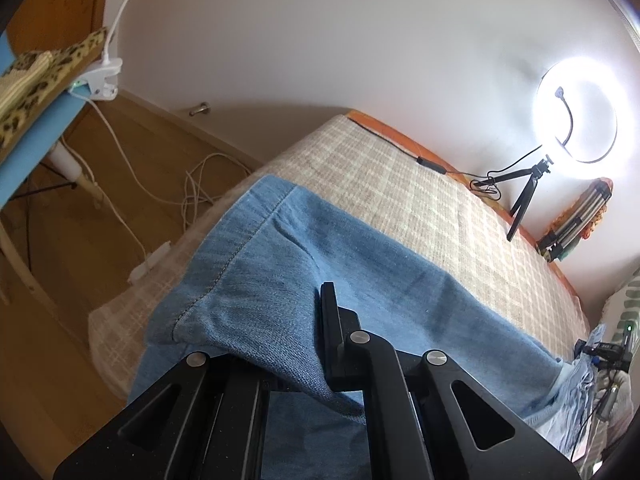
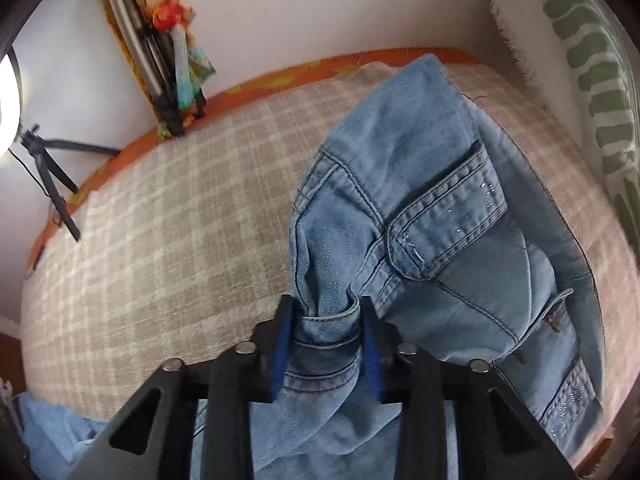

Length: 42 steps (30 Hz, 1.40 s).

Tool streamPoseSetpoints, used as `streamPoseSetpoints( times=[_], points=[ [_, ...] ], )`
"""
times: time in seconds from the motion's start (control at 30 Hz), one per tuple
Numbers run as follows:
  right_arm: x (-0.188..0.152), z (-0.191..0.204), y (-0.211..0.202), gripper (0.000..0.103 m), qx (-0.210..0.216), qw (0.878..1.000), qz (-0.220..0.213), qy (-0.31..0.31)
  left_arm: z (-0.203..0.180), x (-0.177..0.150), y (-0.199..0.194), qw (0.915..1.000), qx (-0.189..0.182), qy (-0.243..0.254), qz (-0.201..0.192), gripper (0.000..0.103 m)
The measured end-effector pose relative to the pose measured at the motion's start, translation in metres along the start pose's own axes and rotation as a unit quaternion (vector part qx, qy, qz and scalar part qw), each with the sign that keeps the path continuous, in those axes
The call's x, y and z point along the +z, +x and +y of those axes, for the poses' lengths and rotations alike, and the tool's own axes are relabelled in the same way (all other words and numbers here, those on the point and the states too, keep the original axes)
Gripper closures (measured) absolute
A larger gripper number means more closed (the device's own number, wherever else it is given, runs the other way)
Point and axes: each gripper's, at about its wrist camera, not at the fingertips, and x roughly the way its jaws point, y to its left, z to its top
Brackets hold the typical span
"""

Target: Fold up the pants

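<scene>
Pants [image 2: 420, 216] of light blue denim lie on a bed, and both tools have hold of them. Jaws of the right gripper [image 2: 326, 320] stand narrow with a bunched fold of the waistband pinched between their blue pads, the belt loops and a flapped back pocket spreading away to the right of them. Jaws of the left gripper [image 1: 326, 320] are pressed together on a leg of the same garment near its stitched hem [image 1: 236, 248], cloth draping over the black frame and hiding the left finger. Under the denim is a beige checked blanket [image 1: 400, 184], with an orange patterned sheet [image 2: 280, 74] showing along the far edge by the white wall. On that far edge stand a lit ring lamp [image 1: 576, 110] on a small black tripod [image 1: 524, 196], its cable trailing along the bed, and a folded tripod wrapped in coloured cloth [image 2: 160, 40]. A white pillow with green leaf marks [image 2: 576, 60] rises at the right end. Left of the bed, white cables [image 1: 200, 184] lie on the wooden floor, beside a blue board with a clip [image 1: 104, 80] fixed to it.
</scene>
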Motion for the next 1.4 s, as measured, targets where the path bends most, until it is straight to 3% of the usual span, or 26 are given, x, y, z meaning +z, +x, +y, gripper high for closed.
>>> streamPoseSetpoints(
  times=[0.1, 0.23, 0.37, 0.47, 0.57, 0.73, 0.8, 0.93, 1.0, 1.07, 1.23, 1.3, 1.4],
  points=[
    [-0.001, -0.008, -0.034, 0.087, 0.020, 0.999, -0.040, -0.003, -0.005, 0.010, -0.007, 0.9999, -0.007, 0.011, -0.008, 0.100],
    [-0.007, -0.030, -0.096, 0.088, 0.078, 0.992, -0.099, 0.018, -0.009, 0.019, -0.034, 0.9989, -0.016, 0.025, -0.037, 0.100],
    [-0.046, -0.063, -0.142, 0.088, 0.110, 0.984, -0.140, 0.022, 0.014, -0.008, -0.041, 0.9997, -0.013, 0.014, -0.013, 0.100],
    [-0.088, -0.092, -0.140, 0.088, 0.110, 0.986, -0.122, 0.037, 0.032, -0.041, -0.031, 0.9996, -0.006, 0.000, 0.027, 0.100],
    [-0.121, -0.107, -0.126, 0.089, 0.083, 0.991, -0.099, 0.038, 0.042, -0.065, -0.018, 0.9984, 0.000, -0.015, 0.055, 0.100],
    [-0.151, -0.138, -0.101, 0.092, 0.063, 0.994, -0.060, 0.067, 0.056, -0.076, 0.000, 0.9950, -0.016, -0.058, 0.079, 0.096],
    [-0.155, -0.144, -0.096, 0.093, 0.065, 0.994, -0.053, 0.072, 0.061, -0.074, 0.000, 0.9943, -0.010, -0.073, 0.077, 0.088],
    [-0.154, -0.141, -0.096, 0.094, 0.064, 0.994, -0.054, 0.064, 0.072, -0.067, -0.003, 0.9930, -0.006, -0.101, 0.061, 0.087],
    [-0.153, -0.138, -0.099, 0.094, 0.066, 0.994, -0.059, 0.059, 0.062, -0.061, -0.012, 0.9968, 0.014, -0.069, 0.037, 0.094],
    [-0.151, -0.133, -0.105, 0.094, 0.067, 0.994, -0.072, 0.048, 0.052, -0.058, -0.022, 0.9986, 0.039, -0.031, 0.016, 0.094],
    [-0.154, -0.132, -0.100, 0.094, 0.057, 0.996, -0.060, 0.042, 0.074, -0.056, -0.016, 0.9948, 0.079, -0.034, 0.054, 0.089],
    [-0.156, -0.135, -0.098, 0.094, 0.061, 0.995, -0.056, 0.048, 0.081, -0.053, -0.021, 0.9933, 0.098, -0.035, 0.049, 0.086],
    [-0.157, -0.140, -0.096, 0.090, 0.076, 0.994, -0.050, 0.057, 0.085, -0.041, -0.036, 0.9940, 0.098, -0.029, 0.039, 0.079]
  ],
)
